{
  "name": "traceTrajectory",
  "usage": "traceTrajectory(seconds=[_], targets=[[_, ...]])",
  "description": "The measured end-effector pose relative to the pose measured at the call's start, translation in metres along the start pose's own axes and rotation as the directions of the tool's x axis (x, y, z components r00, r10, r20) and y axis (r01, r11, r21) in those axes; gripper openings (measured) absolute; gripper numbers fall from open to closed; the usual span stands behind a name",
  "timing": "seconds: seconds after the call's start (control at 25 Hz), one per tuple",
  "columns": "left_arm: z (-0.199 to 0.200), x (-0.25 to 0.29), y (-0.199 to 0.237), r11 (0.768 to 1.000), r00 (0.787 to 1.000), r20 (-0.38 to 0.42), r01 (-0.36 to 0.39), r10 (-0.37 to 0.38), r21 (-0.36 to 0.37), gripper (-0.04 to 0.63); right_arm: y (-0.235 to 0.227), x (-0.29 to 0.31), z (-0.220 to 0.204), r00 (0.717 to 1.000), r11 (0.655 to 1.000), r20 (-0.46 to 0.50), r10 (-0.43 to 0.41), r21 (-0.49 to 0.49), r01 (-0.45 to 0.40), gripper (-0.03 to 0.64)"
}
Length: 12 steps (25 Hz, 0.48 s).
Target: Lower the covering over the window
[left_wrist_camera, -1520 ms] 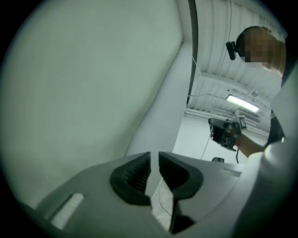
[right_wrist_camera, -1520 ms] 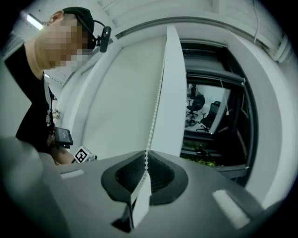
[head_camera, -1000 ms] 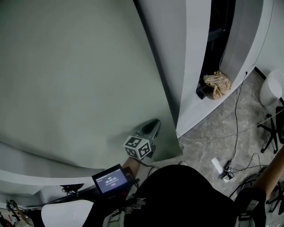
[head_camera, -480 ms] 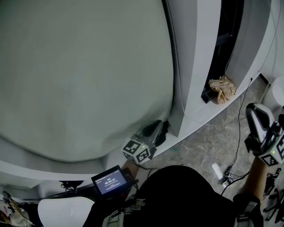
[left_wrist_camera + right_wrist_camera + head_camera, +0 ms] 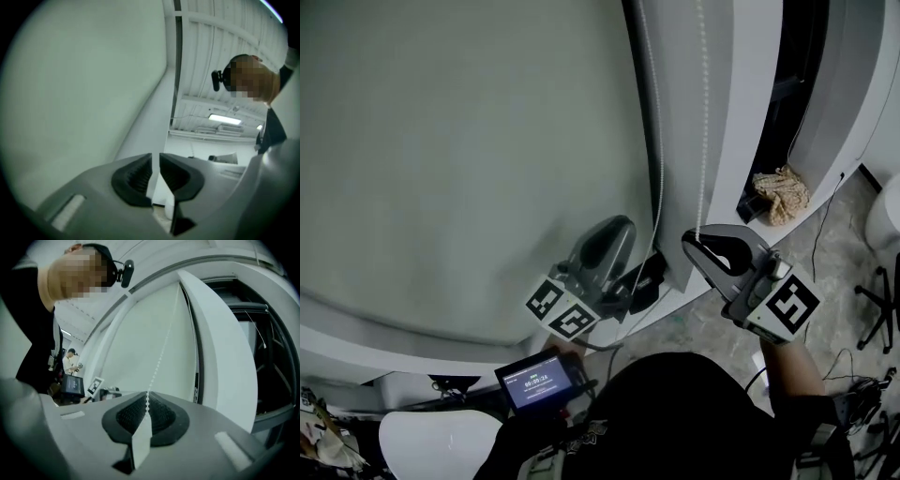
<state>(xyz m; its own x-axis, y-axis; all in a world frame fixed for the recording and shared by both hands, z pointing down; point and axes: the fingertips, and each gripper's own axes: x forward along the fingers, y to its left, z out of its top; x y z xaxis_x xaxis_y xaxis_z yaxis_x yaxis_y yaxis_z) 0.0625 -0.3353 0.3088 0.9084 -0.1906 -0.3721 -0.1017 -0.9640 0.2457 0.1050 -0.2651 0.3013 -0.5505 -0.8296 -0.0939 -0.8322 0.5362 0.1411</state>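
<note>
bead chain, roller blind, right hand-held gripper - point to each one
bead chain (image 5: 704, 112), head view, midway along the hanging strand
roller blind (image 5: 469, 141), head view, middle of the fabric
right hand-held gripper (image 5: 146, 400), right gripper view, between its fingertips

Pale grey-green blind (image 5: 459, 150), white bead chain (image 5: 703, 112), white window frame (image 5: 736, 112), beige cloth (image 5: 783, 194)

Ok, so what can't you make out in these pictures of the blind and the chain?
- Whatever lies behind the blind: covered by it in every view.
- The blind's top: cut off by the head view's upper edge.
- The bead chain below the right gripper: hidden by its shut jaws, in the head and right gripper views.
- Text on the small screen: too small, head view.
</note>
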Motion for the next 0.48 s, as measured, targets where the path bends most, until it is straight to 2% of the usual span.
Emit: traceTrajectory(seconds=[0.08, 0.2, 0.28, 0.4, 0.48], targets=[[0.014, 0.009, -0.016, 0.999, 0.999, 0.029, 0.045, -0.046, 0.023, 0.053, 0.000, 0.020, -0.008, 0.999, 0.999, -0.044, -0.014, -0.043, 0.012, 0.011], [0.022, 0.022, -0.031, 0.996, 0.996, 0.052, 0.065, -0.068, 0.054, 0.068, 0.002, 0.040, -0.045, 0.982, 0.987, -0.184, -0.043, -0.159, 0.014, 0.011], [0.024, 0.026, -0.032, 0.994, 0.996, 0.052, 0.061, -0.066, 0.094, 0.086, 0.009, 0.052, -0.079, 0.970, 0.990, -0.240, -0.027, -0.143, -0.007, 0.011], [0.024, 0.027, -0.031, 0.986, 0.997, 0.032, 0.070, -0.075, 0.154, 0.151, 0.023, 0.065, -0.132, 0.941, 0.995, -0.337, 0.011, -0.089, -0.044, 0.011], [0.020, 0.030, -0.034, 0.980, 0.996, 0.013, 0.089, -0.093, 0.180, 0.164, 0.029, 0.067, -0.152, 0.934, 0.998, -0.355, 0.041, -0.020, -0.051, 0.011]])
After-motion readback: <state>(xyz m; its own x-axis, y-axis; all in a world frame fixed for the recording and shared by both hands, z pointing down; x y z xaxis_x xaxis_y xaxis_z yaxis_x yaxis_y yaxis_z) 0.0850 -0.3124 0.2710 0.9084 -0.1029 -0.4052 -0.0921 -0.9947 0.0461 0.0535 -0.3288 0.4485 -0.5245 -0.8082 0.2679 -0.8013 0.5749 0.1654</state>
